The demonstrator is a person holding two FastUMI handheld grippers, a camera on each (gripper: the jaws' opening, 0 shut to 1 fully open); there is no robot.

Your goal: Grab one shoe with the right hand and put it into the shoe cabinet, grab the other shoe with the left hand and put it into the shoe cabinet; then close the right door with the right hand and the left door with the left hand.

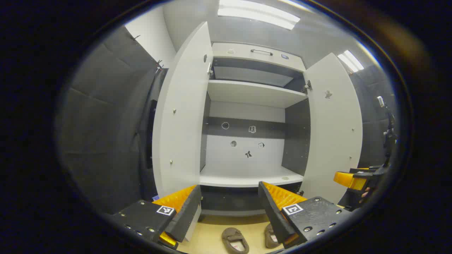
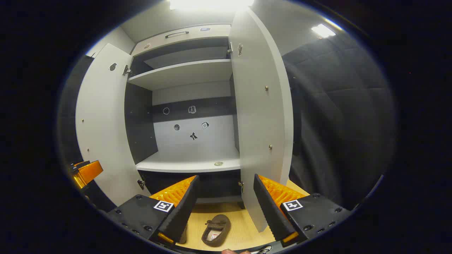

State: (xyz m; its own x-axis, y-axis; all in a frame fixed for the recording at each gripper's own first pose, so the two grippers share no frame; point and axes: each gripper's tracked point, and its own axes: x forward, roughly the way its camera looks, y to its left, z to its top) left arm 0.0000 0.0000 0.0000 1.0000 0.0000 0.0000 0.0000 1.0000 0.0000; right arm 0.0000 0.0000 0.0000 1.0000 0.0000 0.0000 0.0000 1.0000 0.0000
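Two brown slip-on shoes lie on the wooden floor before the shoe cabinet point(image 1: 247, 93). In the left gripper view one shoe point(image 1: 235, 240) sits between my fingers and the other shoe point(image 1: 270, 235) is half hidden behind a finger. My left gripper point(image 1: 229, 195) is open above them, holding nothing. In the right gripper view a shoe point(image 2: 216, 230) lies below my open, empty right gripper point(image 2: 226, 192). Both doors stand wide open: the left door point(image 1: 182, 113) and the right door point(image 2: 263, 116). The lower shelf point(image 1: 247, 180) is bare.
Dark padded walls point(image 2: 339, 116) close in on both sides of the cabinet. The other gripper shows far off in each view: the right gripper point(image 1: 353, 180) and the left gripper point(image 2: 86, 173). An upper shelf point(image 2: 183, 74) and a top drawer with a handle point(image 1: 261, 52) sit above.
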